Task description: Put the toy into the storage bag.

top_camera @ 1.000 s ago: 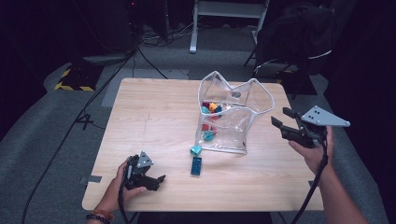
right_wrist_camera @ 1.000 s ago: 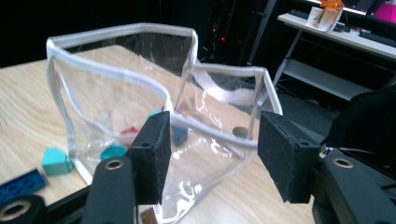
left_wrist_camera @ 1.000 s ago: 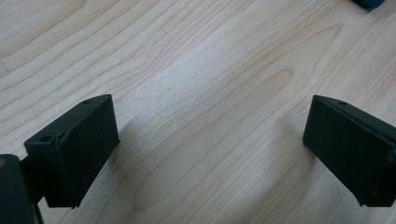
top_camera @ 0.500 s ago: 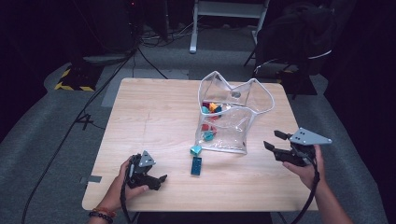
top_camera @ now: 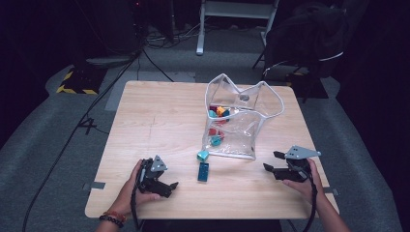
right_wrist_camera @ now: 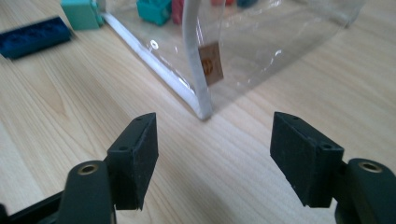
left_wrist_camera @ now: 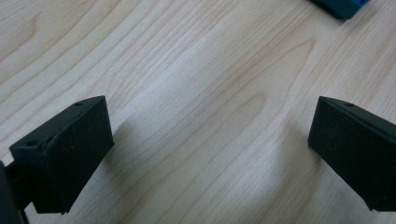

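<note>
Light wood table (top_camera: 159, 121), centre frame; grey carpet, dark room. Clear bag (top_camera: 241, 130) right of centre. Your left gripper (top_camera: 170, 186) gapes empty, lower left; your right gripper (top_camera: 271, 162), jaws just opening, empty, lower right.

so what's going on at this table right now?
A person holds a gripper in each hand, both low at the near edge of the table. The left gripper is open and empty. The right gripper has just been opening, nothing between its jaws, and points at the corner of the clear bag holding small coloured blocks. A teal block and a dark blue brick lie loose beside the bag.
</note>
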Demonstrator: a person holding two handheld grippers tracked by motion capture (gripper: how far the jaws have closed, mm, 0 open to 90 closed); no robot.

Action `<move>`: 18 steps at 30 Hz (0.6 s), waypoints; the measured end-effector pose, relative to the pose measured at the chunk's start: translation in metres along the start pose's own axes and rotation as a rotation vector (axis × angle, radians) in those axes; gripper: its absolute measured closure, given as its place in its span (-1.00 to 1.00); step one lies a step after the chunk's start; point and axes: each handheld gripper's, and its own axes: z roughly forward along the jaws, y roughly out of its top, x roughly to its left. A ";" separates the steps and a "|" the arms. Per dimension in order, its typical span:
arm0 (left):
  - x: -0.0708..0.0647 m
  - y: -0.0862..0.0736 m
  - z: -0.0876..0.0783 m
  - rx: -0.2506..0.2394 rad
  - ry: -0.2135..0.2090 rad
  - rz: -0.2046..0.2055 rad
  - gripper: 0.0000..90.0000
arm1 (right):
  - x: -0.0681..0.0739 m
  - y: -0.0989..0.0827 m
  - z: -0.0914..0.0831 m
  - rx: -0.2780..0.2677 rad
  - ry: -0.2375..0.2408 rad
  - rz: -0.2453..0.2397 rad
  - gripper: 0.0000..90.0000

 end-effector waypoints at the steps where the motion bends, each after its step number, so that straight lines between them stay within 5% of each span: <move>1: -0.001 0.001 0.001 0.000 -0.004 0.008 -1.00 | 0.000 -0.003 0.002 0.008 -0.005 0.004 -0.30; 13: -0.021 0.023 0.017 0.029 -0.054 0.069 -0.97 | 0.005 -0.023 0.022 0.067 0.009 0.010 -0.38; 18: -0.033 0.033 0.022 0.013 -0.067 0.080 -0.77 | 0.006 -0.027 0.025 0.071 0.018 0.033 -0.41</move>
